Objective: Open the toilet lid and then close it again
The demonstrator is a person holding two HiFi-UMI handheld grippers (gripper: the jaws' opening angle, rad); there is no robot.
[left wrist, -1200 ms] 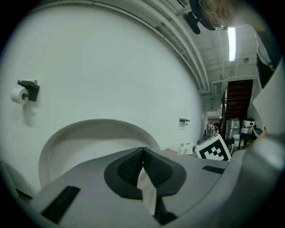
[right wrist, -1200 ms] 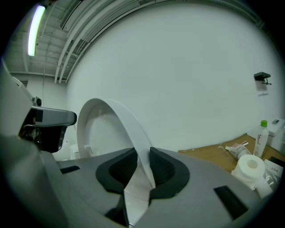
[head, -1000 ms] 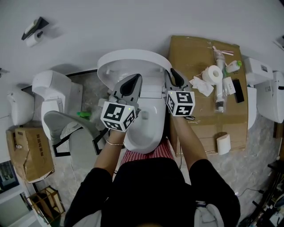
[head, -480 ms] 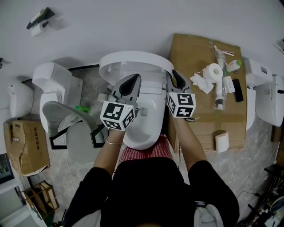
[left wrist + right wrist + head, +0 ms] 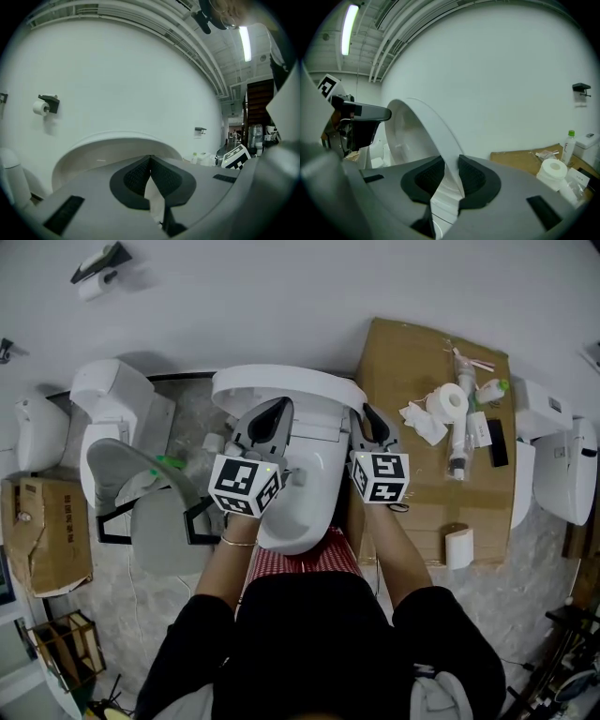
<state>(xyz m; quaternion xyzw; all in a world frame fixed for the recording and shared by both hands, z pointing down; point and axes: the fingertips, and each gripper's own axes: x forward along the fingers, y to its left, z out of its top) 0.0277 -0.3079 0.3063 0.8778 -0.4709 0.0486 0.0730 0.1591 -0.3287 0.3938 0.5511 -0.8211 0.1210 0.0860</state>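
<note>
Head view: white wall [image 5: 281,296], marbled floor [image 5: 112,615], toilet [image 5: 305,493] against the wall. Its toilet lid [image 5: 281,381] stands upright (inner face toward the person), long axis pointing upward. Fingers of the right gripper [image 5: 451,164] clamp its rim; fingers of the left gripper [image 5: 150,159] touch tip to tip.

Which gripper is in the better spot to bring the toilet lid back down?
Probably the right. The right gripper is clamped on the rim of the raised toilet lid, so it could swing it down. The left gripper is shut on nothing, with the lid beyond its tips.
</note>
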